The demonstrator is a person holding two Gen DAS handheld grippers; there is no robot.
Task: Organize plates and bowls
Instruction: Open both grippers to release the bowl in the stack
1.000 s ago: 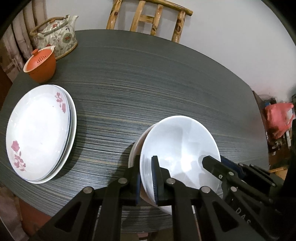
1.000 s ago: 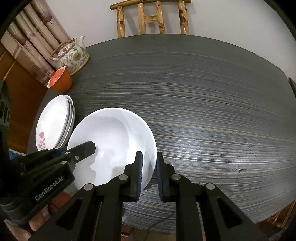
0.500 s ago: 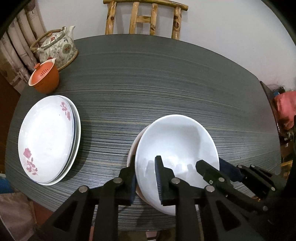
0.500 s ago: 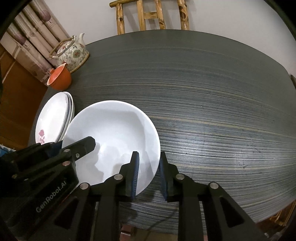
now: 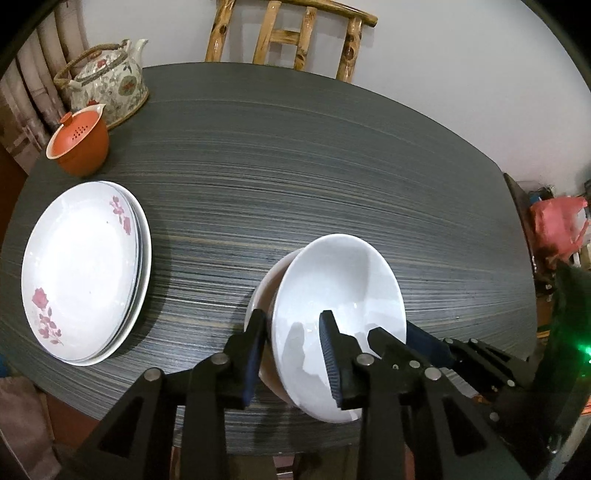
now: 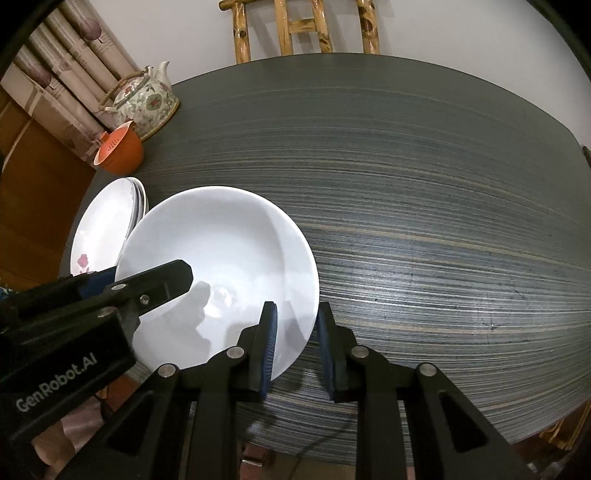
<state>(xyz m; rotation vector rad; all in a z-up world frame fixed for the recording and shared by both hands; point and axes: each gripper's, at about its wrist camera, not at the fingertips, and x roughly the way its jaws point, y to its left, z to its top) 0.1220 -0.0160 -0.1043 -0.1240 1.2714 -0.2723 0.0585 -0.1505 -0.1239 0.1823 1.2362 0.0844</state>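
Note:
A white bowl sits tilted inside a beige bowl near the table's front edge. My left gripper straddles the white bowl's left rim, its jaws opening and the pads off the rim. My right gripper straddles the right rim of the white bowl, jaws slightly apart, no pad pressing. In each wrist view the other gripper shows at the bowl's opposite side. A stack of white plates with pink flowers lies to the left, also visible as plates in the right wrist view.
On the dark striped table, an orange lidded cup and a floral teapot stand at the far left. A wooden chair stands behind the table. A red bag lies off the right edge.
Both grippers were pinched on the white bowl's rim and have since spread, the left one wider. The white bowl now rests in the beige bowl.

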